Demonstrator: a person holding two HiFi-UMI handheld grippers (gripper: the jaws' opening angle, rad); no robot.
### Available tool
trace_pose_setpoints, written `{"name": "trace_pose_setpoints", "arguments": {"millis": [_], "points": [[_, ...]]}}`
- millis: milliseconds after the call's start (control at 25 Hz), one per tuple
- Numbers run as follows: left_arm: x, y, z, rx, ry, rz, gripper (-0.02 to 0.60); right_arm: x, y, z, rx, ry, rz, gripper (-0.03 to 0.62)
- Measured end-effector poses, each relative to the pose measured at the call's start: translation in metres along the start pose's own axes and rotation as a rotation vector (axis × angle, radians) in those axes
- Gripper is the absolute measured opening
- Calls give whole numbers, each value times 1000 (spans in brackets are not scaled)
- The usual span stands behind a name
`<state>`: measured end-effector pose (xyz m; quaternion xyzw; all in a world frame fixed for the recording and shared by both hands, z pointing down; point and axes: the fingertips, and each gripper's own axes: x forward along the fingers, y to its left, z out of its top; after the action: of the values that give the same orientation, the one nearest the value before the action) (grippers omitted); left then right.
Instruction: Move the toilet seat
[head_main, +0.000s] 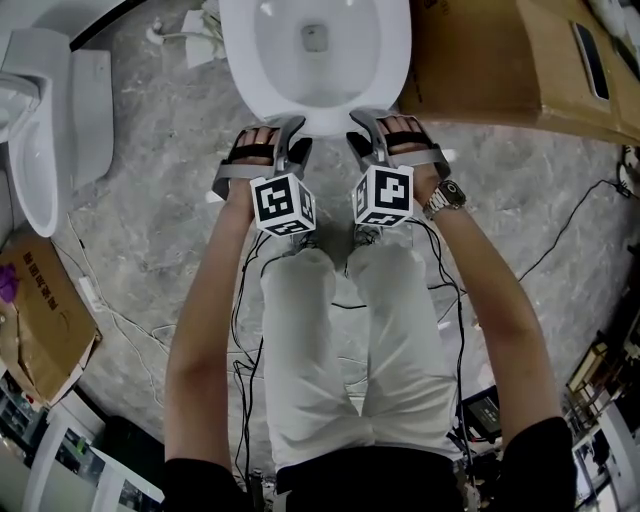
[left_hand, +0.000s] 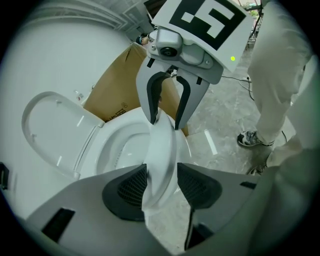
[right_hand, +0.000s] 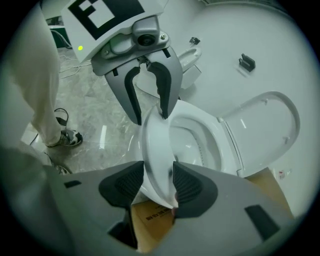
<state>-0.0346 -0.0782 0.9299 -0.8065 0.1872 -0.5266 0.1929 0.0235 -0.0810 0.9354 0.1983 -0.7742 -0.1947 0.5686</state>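
Straddling the front edge of the toilet seat (left_hand: 162, 150) with the left gripper (left_hand: 160, 186), jaws standing wide, one pad at most brushing the rim and the other plainly clear of it, so gripping nothing; doing the same with the right gripper (right_hand: 159, 186) just beside it on that same edge, jaws likewise well apart, rim running loose between the pads; finding the seat seemingly resting down over the bowl (head_main: 280, 55) at the top of the head view, with the lid (right_hand: 265, 125) raised behind it and a cardboard box (head_main: 500, 60) just beside the toilet.

Judging the seat to be stiff moulded plastic, glossy and so probably slippery under the ribbed pads, light enough for two grippers yet awkward through its breadth; expecting it to swing on hinges at the back rather than lift free, so needing to follow an arc instead of pulling straight up; favouring a hold exactly here, on the thin front lip farthest from the hinges, one pad above and one below, both grippers near the middle for an even lift; guarding against a slip partway, likely ending in a slam on the porcelain and possibly a crack.
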Motion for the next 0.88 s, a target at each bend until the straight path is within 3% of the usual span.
{"name": "trace_pose_setpoints", "arguments": {"millis": [160, 400, 880], "points": [[1, 2, -1, -8, 21, -11, 208, 1, 0, 1, -22, 32, 11, 193], [4, 13, 0, -2, 54, -32, 242, 5, -3, 1, -172, 76, 23, 199], [-6, 21, 2, 3, 64, -58, 265, -3, -9, 5, -156, 78, 95, 196]]}}
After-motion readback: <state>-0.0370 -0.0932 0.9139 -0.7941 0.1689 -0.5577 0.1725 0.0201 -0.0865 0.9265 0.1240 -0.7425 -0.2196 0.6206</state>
